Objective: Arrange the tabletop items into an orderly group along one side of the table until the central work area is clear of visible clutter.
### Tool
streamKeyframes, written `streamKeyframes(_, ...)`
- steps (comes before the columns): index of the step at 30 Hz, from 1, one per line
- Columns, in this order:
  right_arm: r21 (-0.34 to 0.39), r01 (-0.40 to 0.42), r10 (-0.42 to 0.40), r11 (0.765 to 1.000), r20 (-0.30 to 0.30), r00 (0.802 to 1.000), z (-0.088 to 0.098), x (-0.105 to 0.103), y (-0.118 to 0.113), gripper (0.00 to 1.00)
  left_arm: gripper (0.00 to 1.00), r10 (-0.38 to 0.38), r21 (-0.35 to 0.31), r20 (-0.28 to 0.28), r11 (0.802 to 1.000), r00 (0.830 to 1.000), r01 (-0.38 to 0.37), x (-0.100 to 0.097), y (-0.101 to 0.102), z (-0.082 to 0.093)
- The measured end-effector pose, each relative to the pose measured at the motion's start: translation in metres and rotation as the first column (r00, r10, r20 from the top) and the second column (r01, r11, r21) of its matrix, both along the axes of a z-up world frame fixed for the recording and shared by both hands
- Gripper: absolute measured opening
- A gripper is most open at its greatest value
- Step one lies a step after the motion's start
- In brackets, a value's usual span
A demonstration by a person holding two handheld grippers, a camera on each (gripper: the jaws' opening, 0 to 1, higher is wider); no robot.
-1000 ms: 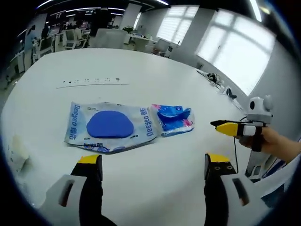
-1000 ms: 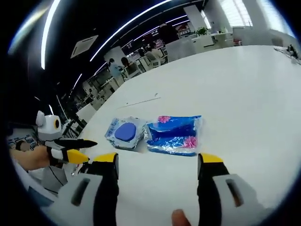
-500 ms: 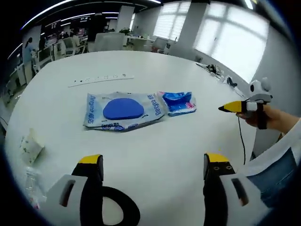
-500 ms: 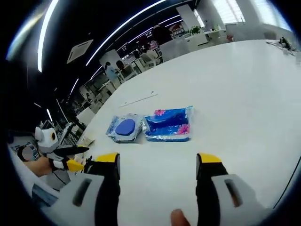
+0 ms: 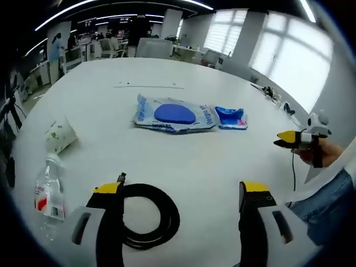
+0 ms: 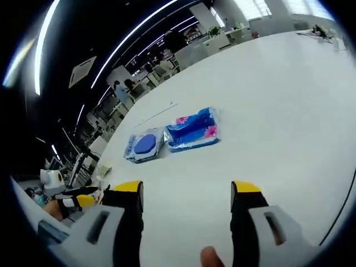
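Both grippers, left (image 5: 177, 192) and right (image 6: 186, 190), hang open over the table (image 6: 289, 100). Two packets (image 5: 173, 114) sit side by side mid-table; left view adds a cable (image 5: 150, 214), bottle (image 5: 49, 192), and cup (image 5: 60, 134).

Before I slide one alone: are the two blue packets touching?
Cannot tell. In the left gripper view the large packet and small packet meet edge to edge.
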State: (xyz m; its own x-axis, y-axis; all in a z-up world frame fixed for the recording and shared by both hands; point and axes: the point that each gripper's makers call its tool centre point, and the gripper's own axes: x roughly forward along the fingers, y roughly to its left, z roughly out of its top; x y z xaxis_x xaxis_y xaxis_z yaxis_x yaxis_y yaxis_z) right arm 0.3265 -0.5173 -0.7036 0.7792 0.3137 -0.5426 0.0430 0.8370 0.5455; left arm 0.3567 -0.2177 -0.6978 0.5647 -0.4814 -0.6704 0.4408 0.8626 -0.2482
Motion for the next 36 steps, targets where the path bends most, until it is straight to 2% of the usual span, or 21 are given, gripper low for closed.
streamKeyframes(16,0.007,0.0,0.0,1.0,-0.015,1.0,-0.005,0.001,0.01,0.61,0.88,0.073,0.023,-0.038,0.997,0.997,-0.072,-0.005,0.028,-0.011)
streamKeyframes(25,-0.008,-0.01,0.01,1.0,-0.039,0.999,-0.011,-0.005,0.013,0.6,0.86,0.101,0.103,-0.068,0.99,0.993,-0.094,-0.009,0.041,-0.031)
streamKeyframes(27,-0.008,-0.011,0.011,1.0,-0.043,0.999,-0.013,-0.005,0.013,0.59,0.83,0.06,0.142,-0.033,0.988,0.998,-0.055,-0.008,0.04,-0.028)
streamKeyframes(29,-0.008,-0.012,0.011,1.0,-0.044,0.999,-0.012,-0.005,0.014,0.59,0.81,0.011,0.142,-0.014,0.99,1.0,-0.009,-0.01,0.031,-0.025)
streamKeyframes(32,-0.007,-0.015,0.014,1.0,-0.043,0.999,-0.013,-0.003,0.016,0.59,0.77,-0.035,0.121,-0.047,0.992,0.998,0.04,-0.018,0.019,-0.03)
streamKeyframes(36,-0.004,-0.017,0.016,1.0,-0.044,0.999,-0.013,-0.001,0.017,0.58,0.7,-0.068,0.128,-0.056,0.989,0.996,0.075,-0.023,0.014,-0.037)
